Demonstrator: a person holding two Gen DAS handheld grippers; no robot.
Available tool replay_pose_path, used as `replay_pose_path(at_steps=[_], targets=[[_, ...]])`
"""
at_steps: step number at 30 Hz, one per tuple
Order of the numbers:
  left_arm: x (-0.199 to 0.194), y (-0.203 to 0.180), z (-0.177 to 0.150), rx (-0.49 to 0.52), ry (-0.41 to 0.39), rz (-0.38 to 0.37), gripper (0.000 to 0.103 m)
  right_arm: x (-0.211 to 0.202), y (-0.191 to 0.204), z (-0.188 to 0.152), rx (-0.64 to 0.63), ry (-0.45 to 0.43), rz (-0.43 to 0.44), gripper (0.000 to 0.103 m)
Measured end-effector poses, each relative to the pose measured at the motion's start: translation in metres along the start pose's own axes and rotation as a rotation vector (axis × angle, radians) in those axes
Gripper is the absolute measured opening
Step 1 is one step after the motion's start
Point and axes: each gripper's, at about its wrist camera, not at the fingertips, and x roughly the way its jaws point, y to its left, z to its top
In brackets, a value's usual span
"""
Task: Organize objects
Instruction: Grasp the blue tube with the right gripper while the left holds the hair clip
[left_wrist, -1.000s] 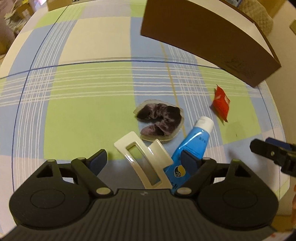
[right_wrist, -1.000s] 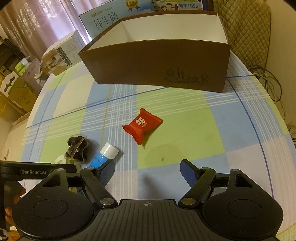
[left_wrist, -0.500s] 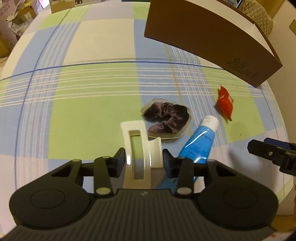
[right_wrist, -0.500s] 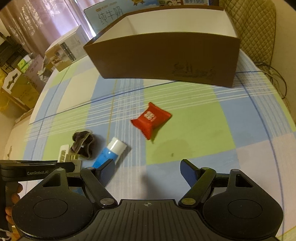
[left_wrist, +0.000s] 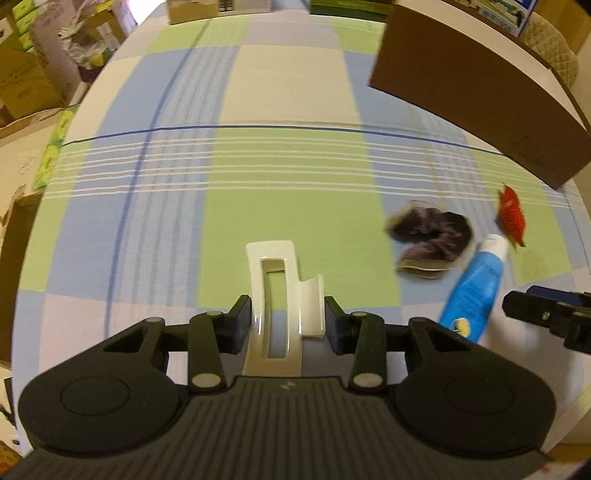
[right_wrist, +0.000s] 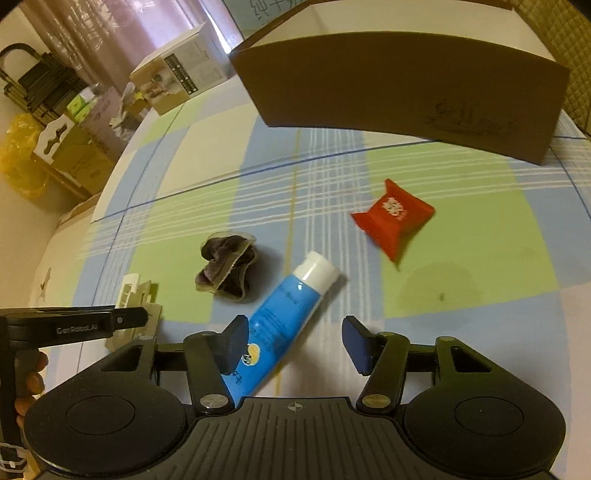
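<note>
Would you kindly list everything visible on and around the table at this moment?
hair claw clip: one, cream, between the left gripper's pads
tube: one, blue with white cap, between the right gripper's fingers, touching one
scrunchie: one, dark purple, on the cloth beside the tube
candy packet: one, red, nearer the box
box: one, brown, open-topped, far side
tablecloth: one, green-blue-cream plaid
cartons: several, beyond the table's edge
left gripper: black, shut on the clip
right gripper: black, jaws have just been closing, not yet clamped
</note>
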Motion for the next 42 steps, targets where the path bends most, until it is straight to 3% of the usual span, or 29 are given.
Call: replay_pose_path(at_steps=[9,15,20,23,28,36,42], targets=[[0.0,0.025,-0.003,-0.017,0.002,-0.008,0.036,0.024,0.018,0.009,0.057,-0.016,-0.077,0.054],[0.004,0.029,-0.003,0.012,0.011,-0.031,0.037,0.042,0.036,0.007,0.021,-0.02,-0.191,0.053],[0.007,0.034,-0.002,0.03,0.015,-0.039,0.037,0.049,0.05,-0.003,-0.092,-0.039,-0.26,0.051],[0.009,0.036,-0.001,0.039,0.018,-0.043,0.037,0.053,0.057,-0.008,-0.188,-0.037,-0.291,0.043],[0.011,0.034,0.001,0.071,0.021,-0.052,0.036,0.049,0.061,-0.018,-0.329,0.0,-0.225,0.011],[0.012,0.025,0.001,0.109,0.021,-0.077,0.036,0.034,0.042,-0.033,-0.377,0.024,-0.205,0.009],[0.013,0.012,-0.002,0.135,0.025,-0.102,0.036,0.015,0.017,-0.041,-0.387,0.034,-0.25,0.009]])
